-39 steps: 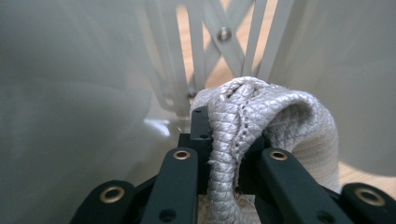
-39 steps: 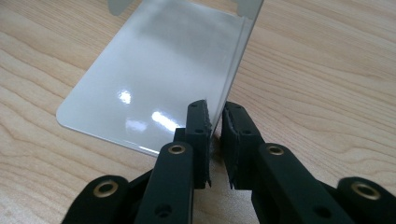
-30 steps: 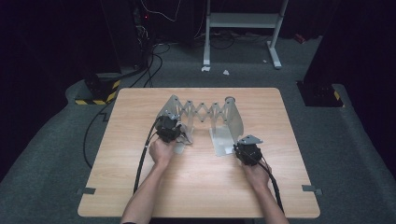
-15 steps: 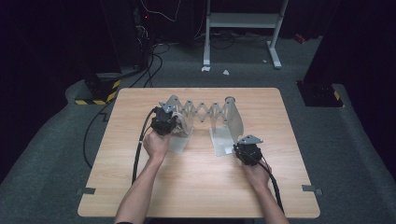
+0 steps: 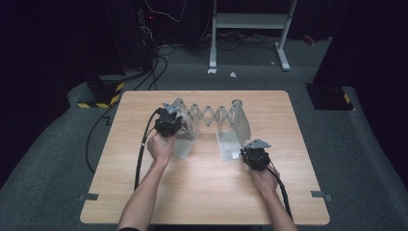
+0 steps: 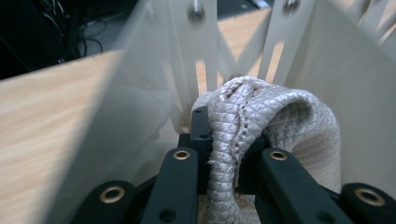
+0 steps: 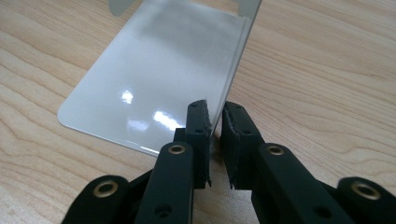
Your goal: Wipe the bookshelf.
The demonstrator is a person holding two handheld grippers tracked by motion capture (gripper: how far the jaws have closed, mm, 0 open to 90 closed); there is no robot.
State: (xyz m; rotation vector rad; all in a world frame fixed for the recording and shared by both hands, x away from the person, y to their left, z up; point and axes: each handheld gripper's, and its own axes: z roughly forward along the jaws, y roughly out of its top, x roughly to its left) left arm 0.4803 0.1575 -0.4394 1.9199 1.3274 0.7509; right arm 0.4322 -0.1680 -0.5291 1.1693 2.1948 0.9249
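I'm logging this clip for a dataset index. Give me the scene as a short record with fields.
surface: wooden table
main item: expanding metal rack with scissor links, upright near the table's far edge
left gripper: shut on a folded woven cloth, held at the rack's left end plate
right gripper: jaws around the edge of the rack's right base plate
surroundings: dark floor, cables

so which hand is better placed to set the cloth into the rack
Left. The left gripper already has its jaws shut on the cloth, right between the rack's panels. The right gripper is busy clamping the rack's base plate.
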